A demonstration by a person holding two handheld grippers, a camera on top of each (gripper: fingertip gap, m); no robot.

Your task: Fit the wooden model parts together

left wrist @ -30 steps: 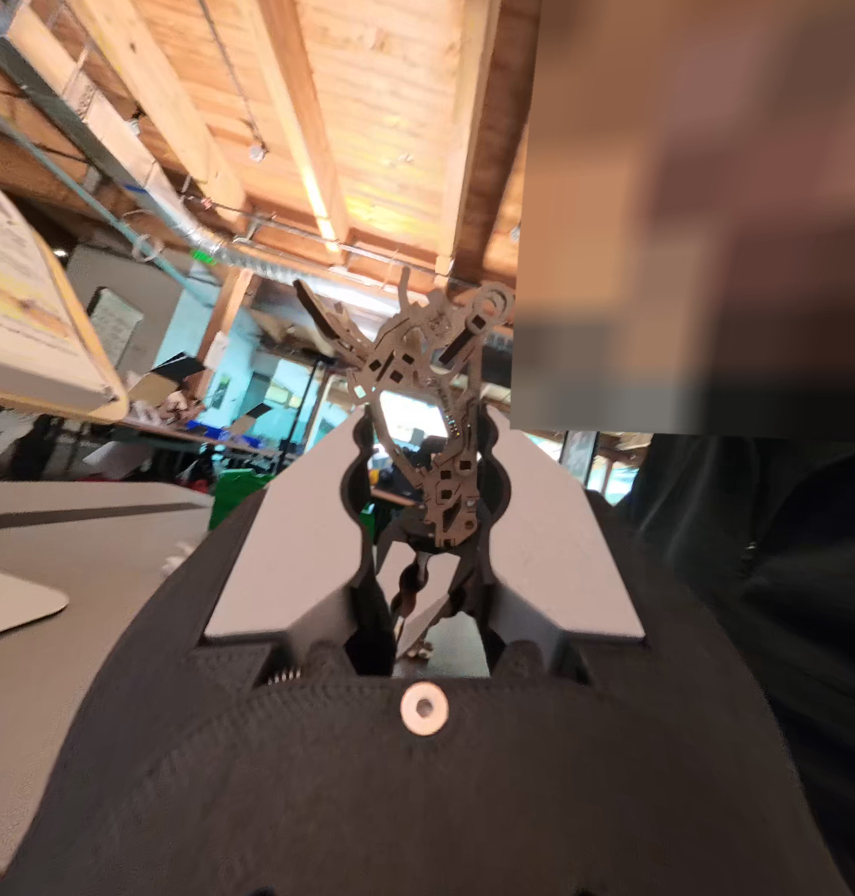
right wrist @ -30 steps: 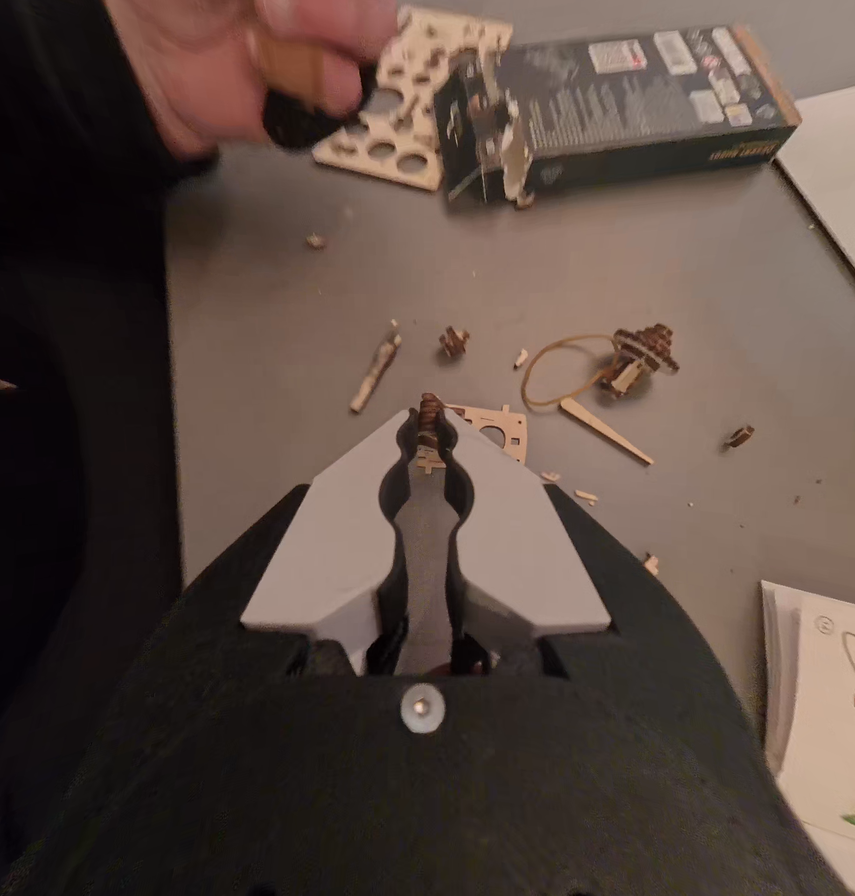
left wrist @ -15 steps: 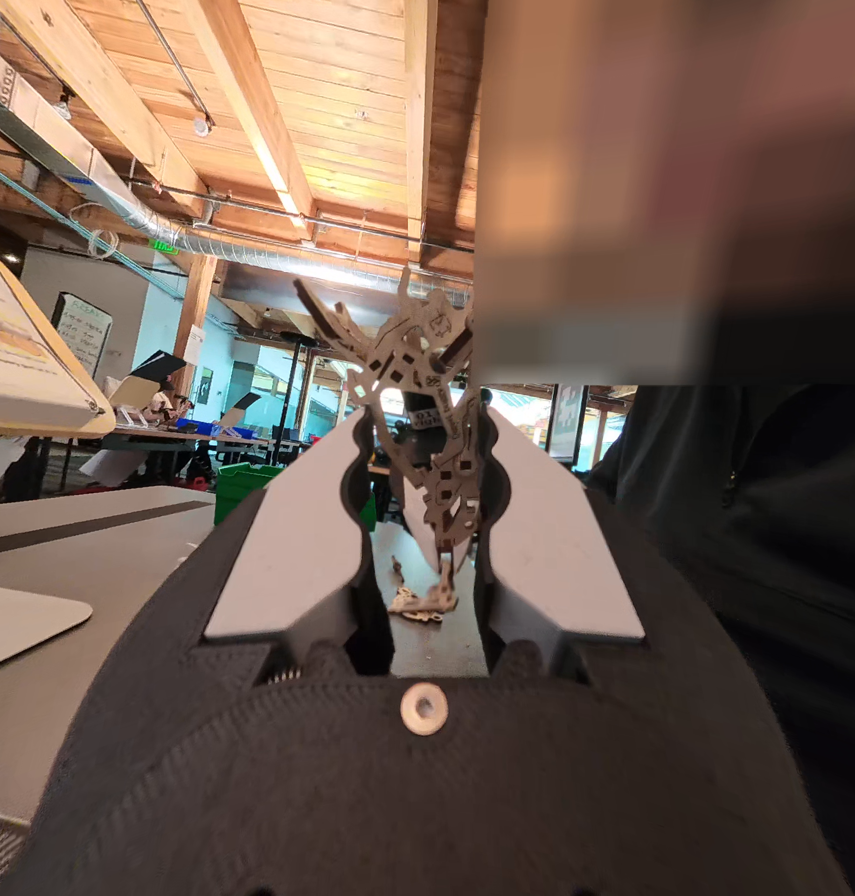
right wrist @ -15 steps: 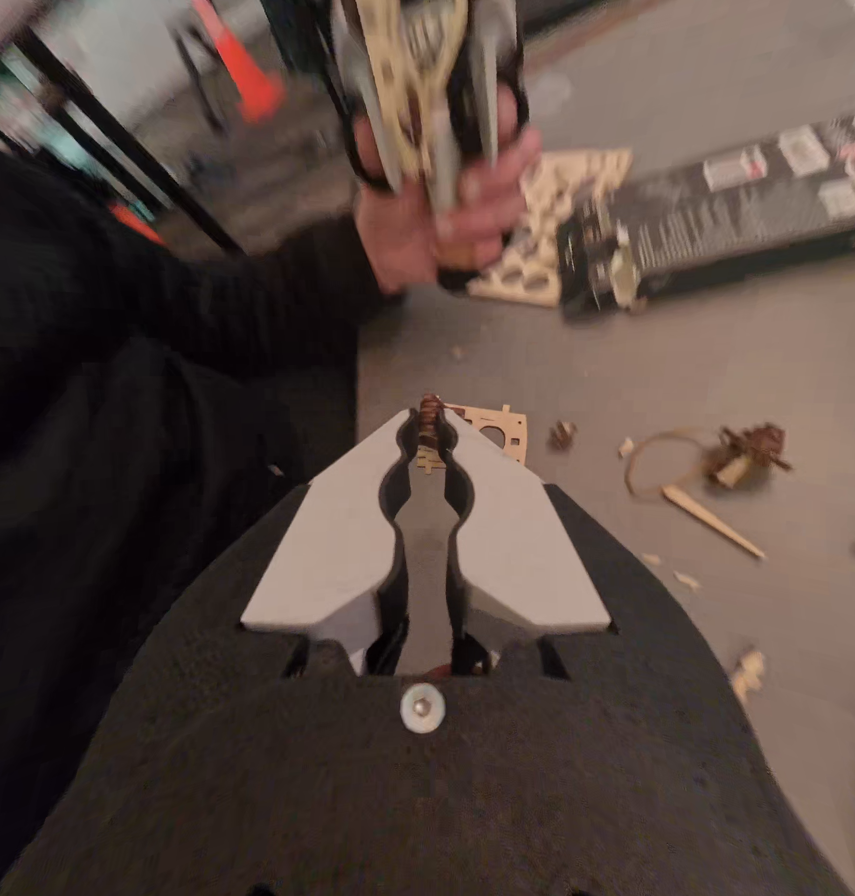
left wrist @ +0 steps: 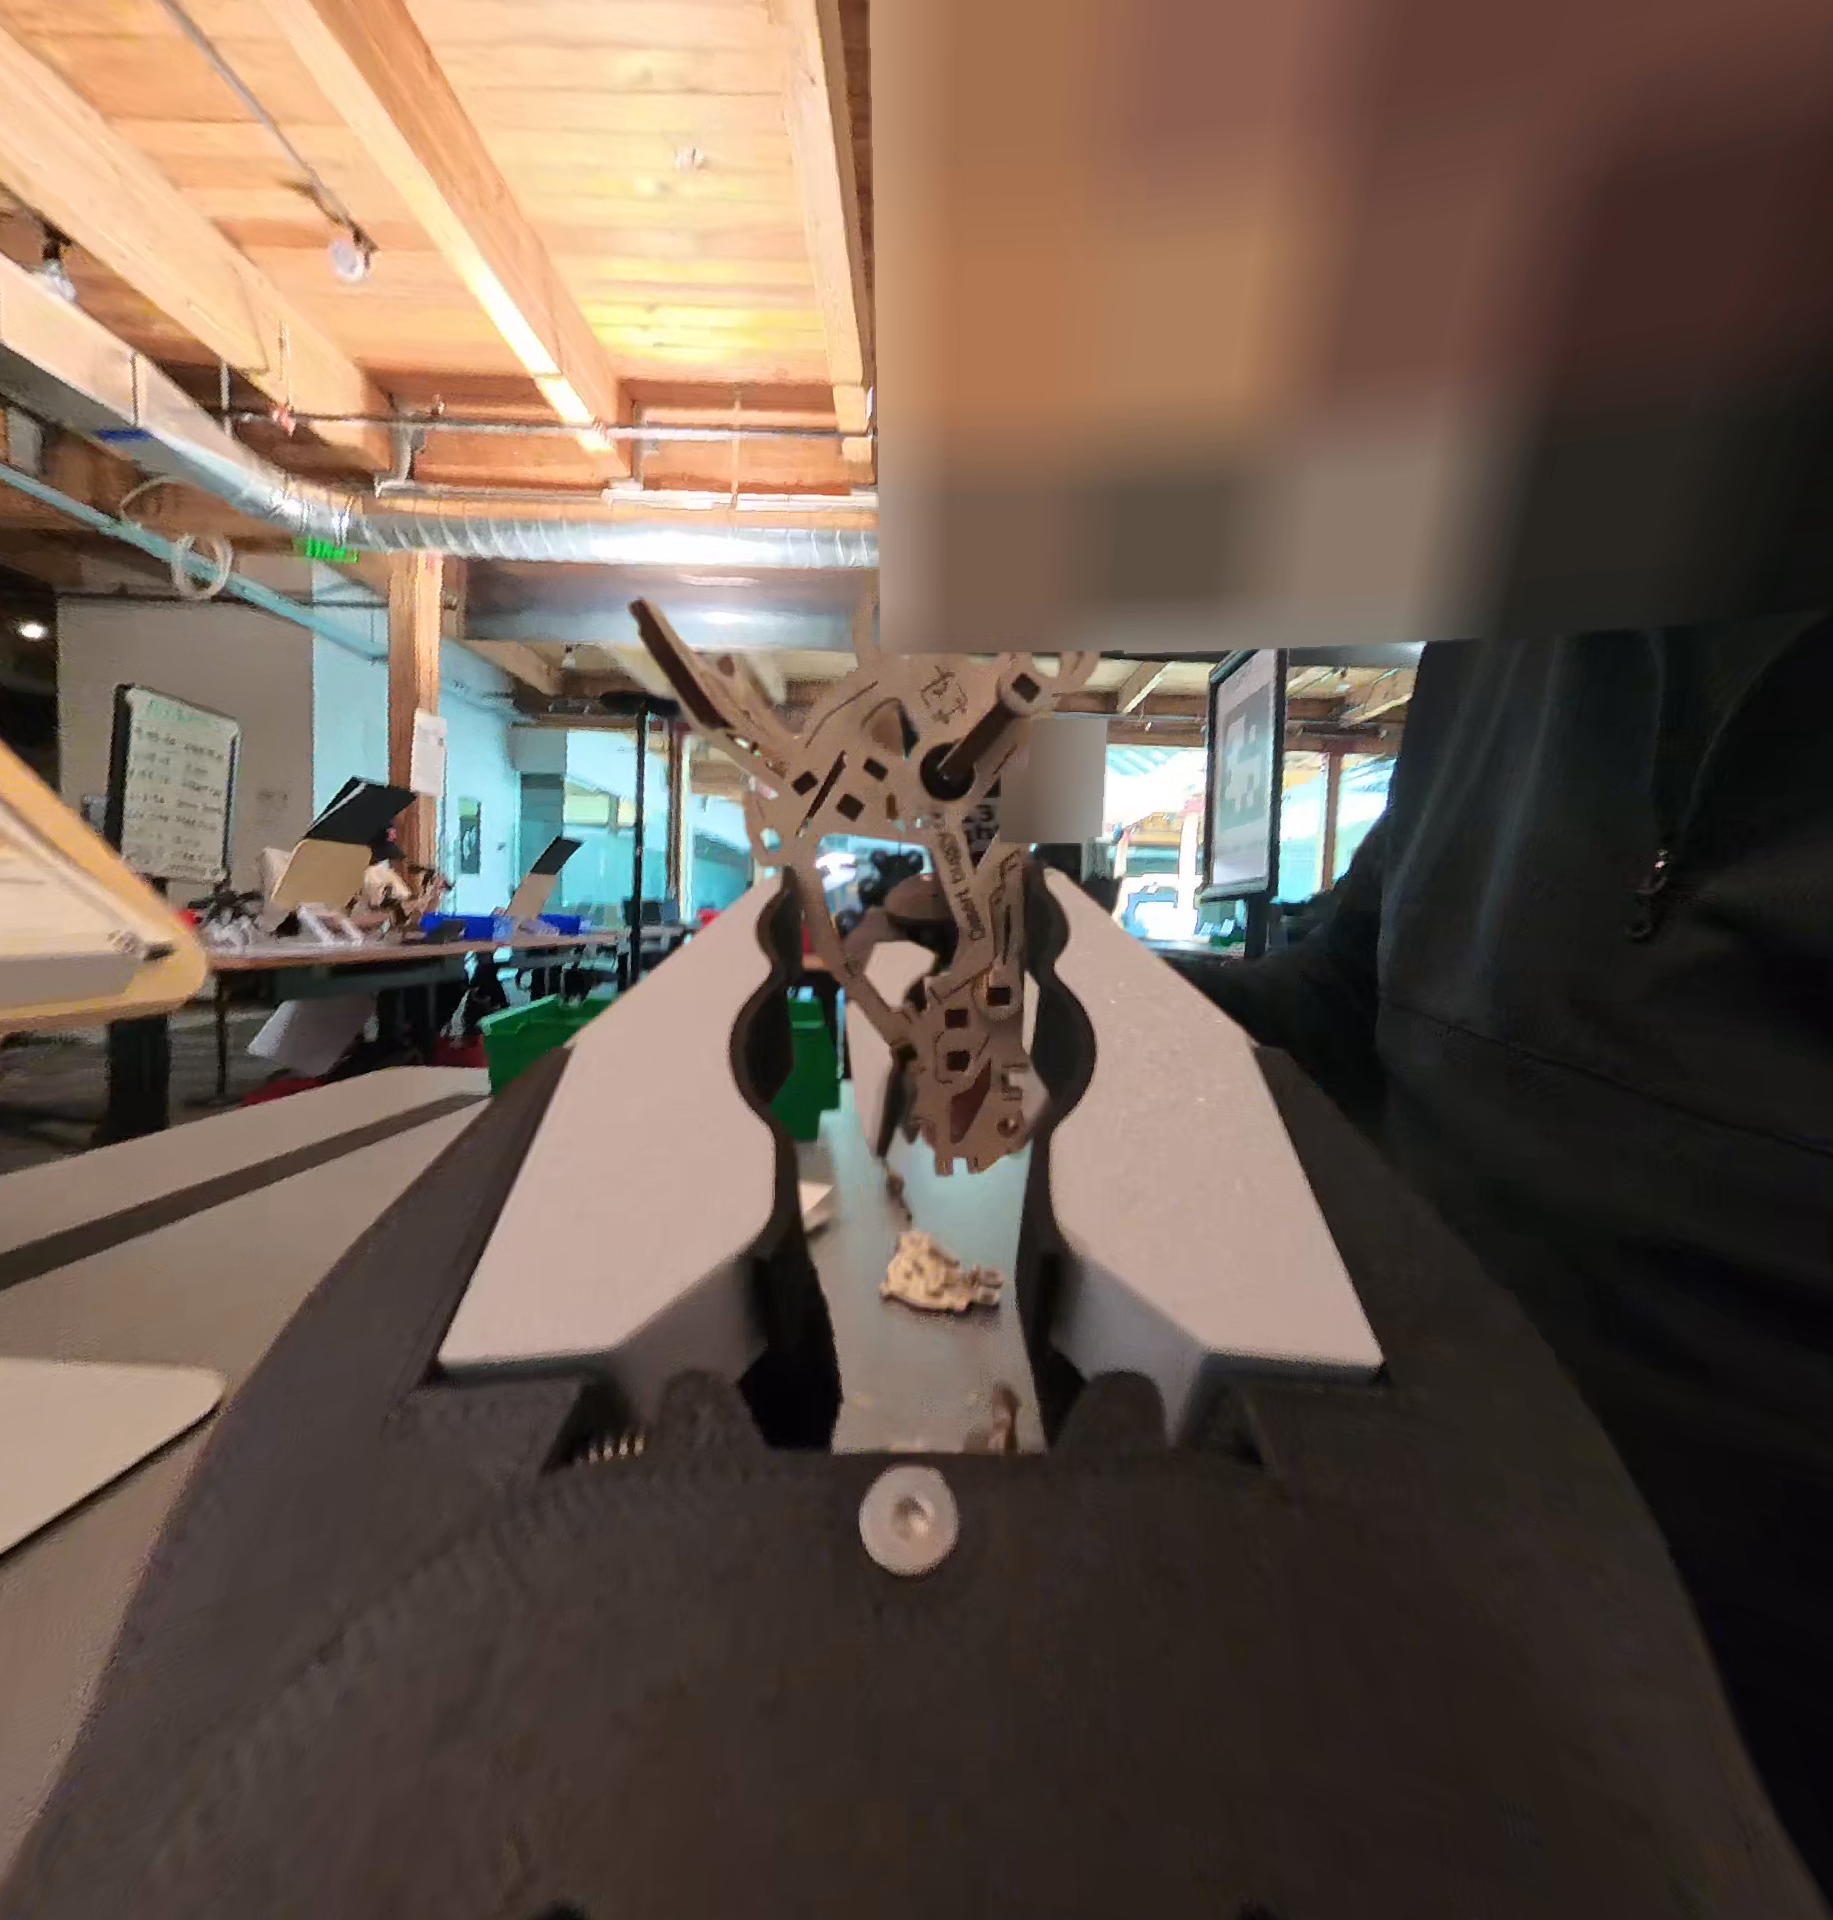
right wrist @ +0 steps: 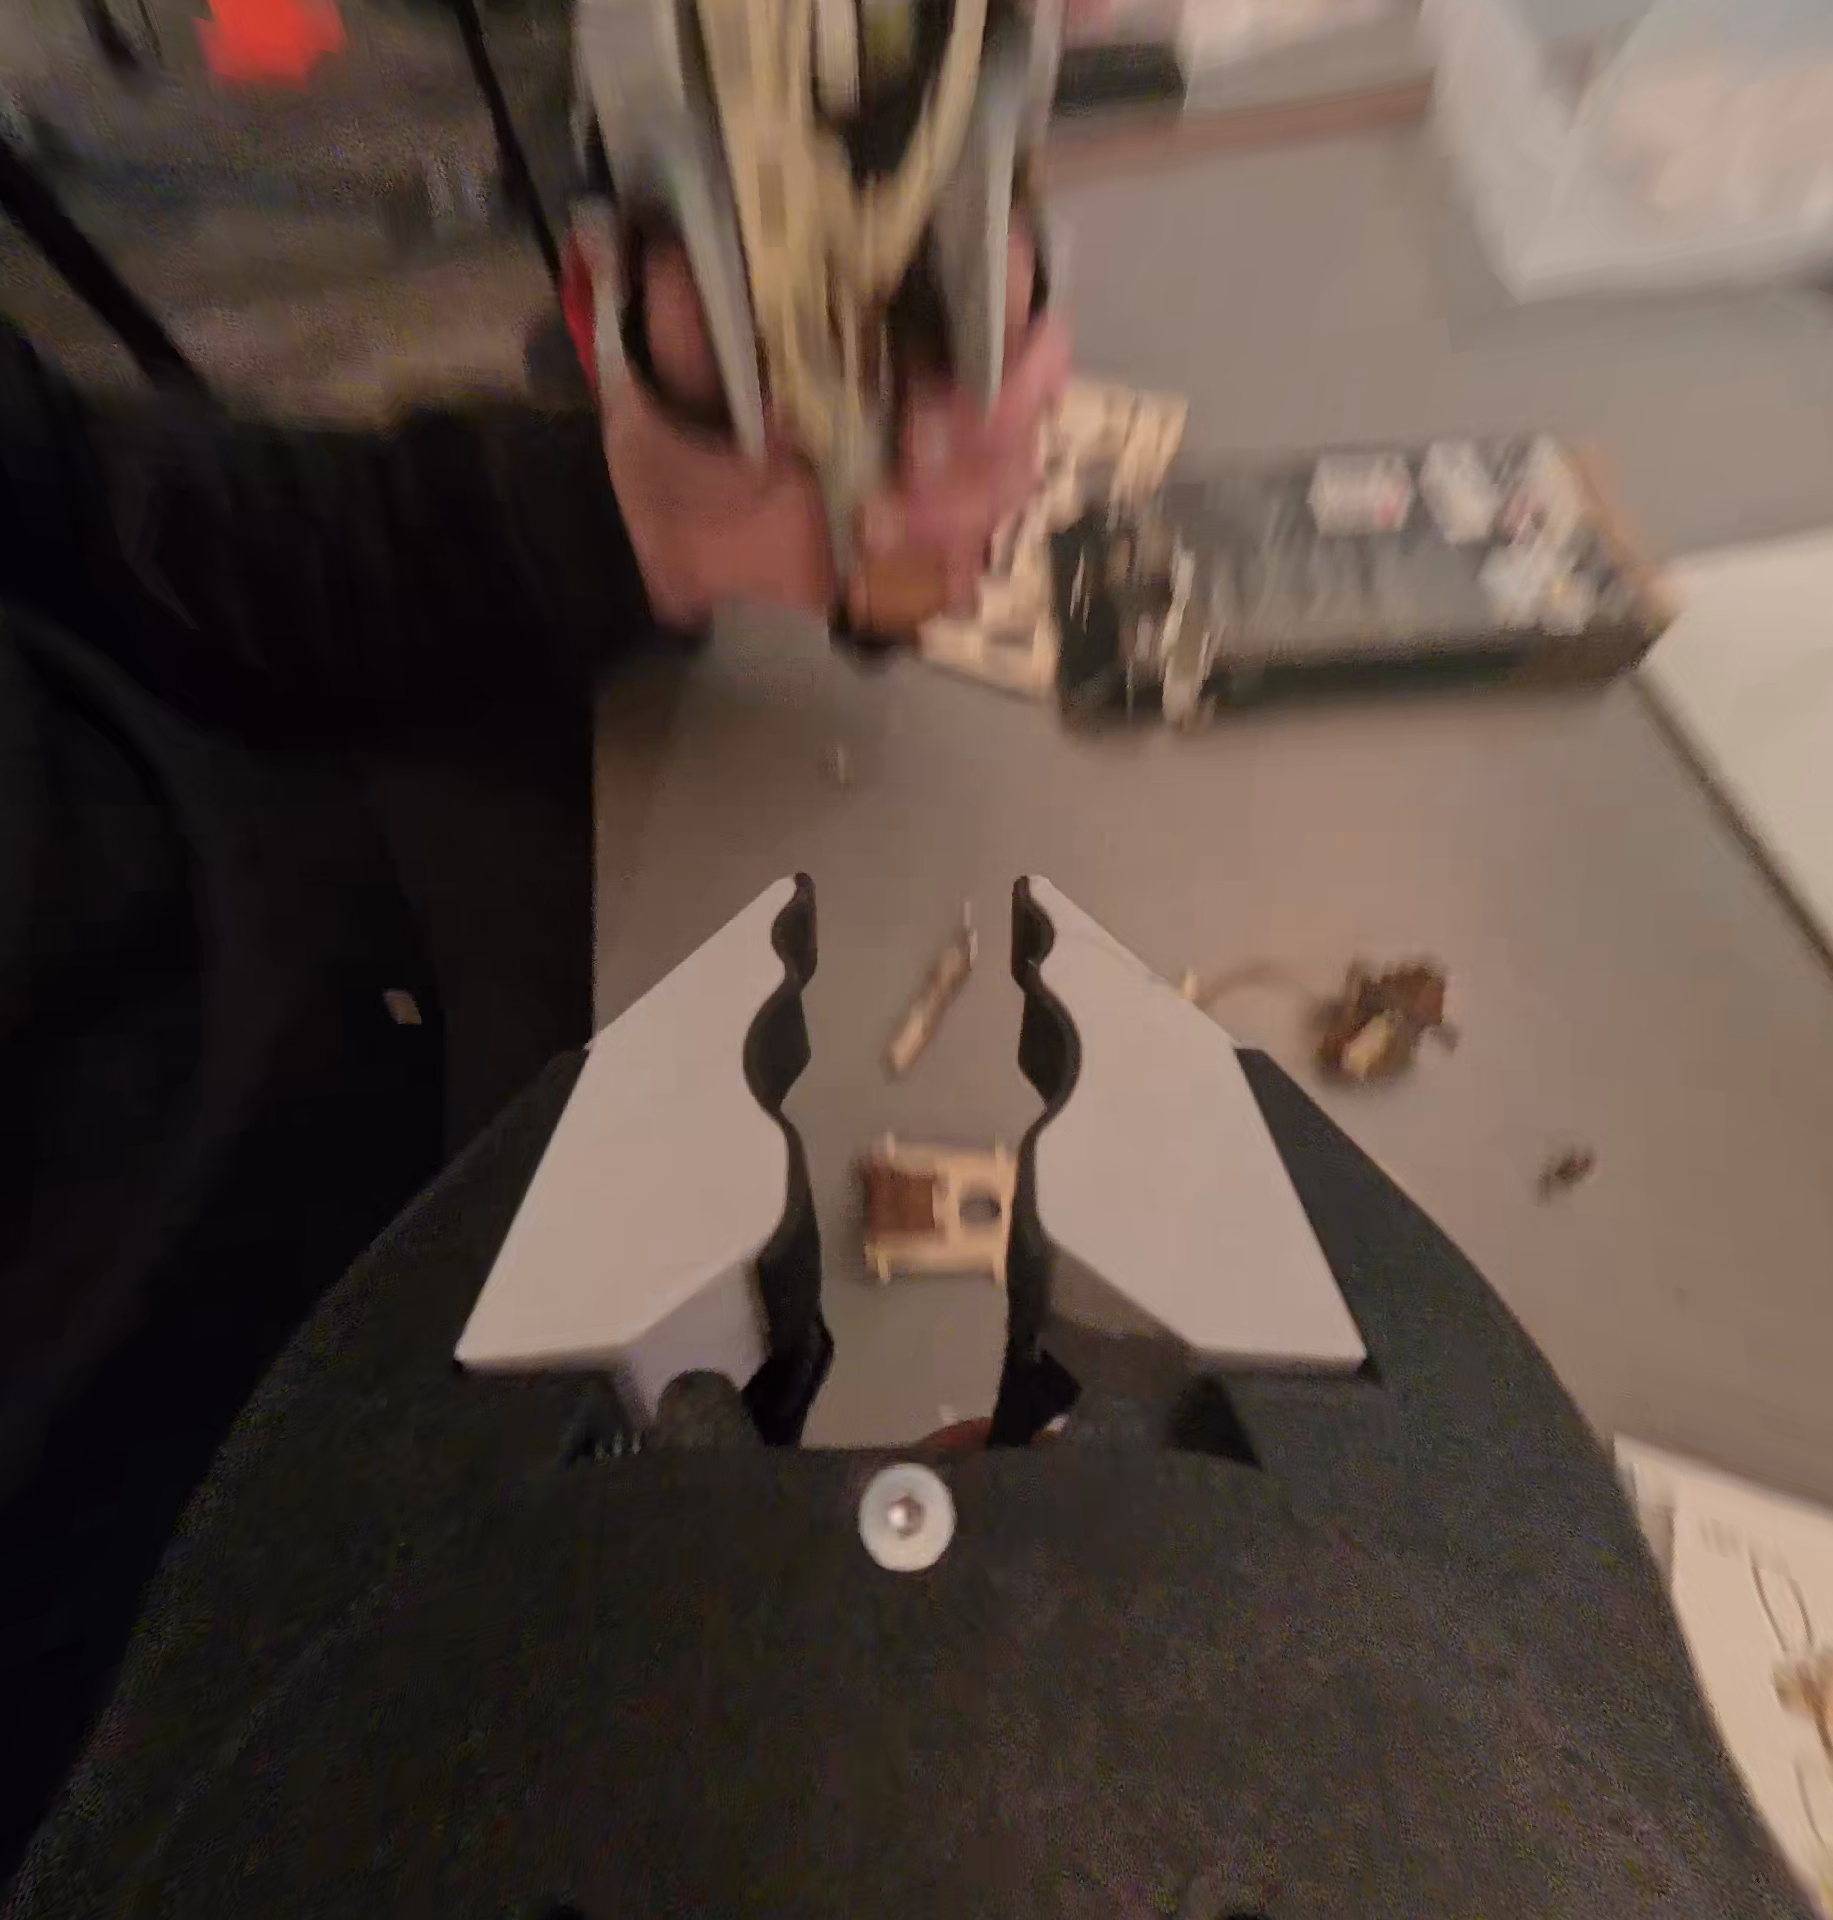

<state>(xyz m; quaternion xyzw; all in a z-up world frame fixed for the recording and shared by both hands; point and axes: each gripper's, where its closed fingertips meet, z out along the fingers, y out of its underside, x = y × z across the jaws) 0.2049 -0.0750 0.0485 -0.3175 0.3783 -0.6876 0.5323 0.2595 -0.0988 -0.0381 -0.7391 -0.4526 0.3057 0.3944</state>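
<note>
My left gripper (left wrist: 907, 883) is shut on a flat wooden model frame (left wrist: 891, 821) with many cut-outs and a dark peg through it, held up in the air. It also shows blurred at the top of the right wrist view (right wrist: 818, 260), with the pale frame (right wrist: 839, 208) between its fingers. My right gripper (right wrist: 912, 894) is open, and nothing sits between its pads. A small wooden part with a brown gear (right wrist: 938, 1205) lies on the grey table (right wrist: 1307, 831) below the gap between its fingers. A thin wooden stick (right wrist: 933, 997) lies just beyond it.
A dark gear cluster with a rubber band (right wrist: 1379, 1018) lies to the right. A black box (right wrist: 1359, 561) and a punched wooden sheet (right wrist: 1099, 447) lie at the back. An instruction sheet (right wrist: 1774, 1662) lies at front right. A person in black (left wrist: 1618, 1039) stands close. My right fingertips sit around 12 centimetres from my left ones. The thin wooden stick (right wrist: 933, 997) lies some 11 centimetres from my right tips, 20 centimetres from my left tips.
My right gripper was shut on the small gear part and has opened; the part now lies on the table. The left gripper has risen further into the right wrist view, still holding the frame.
</note>
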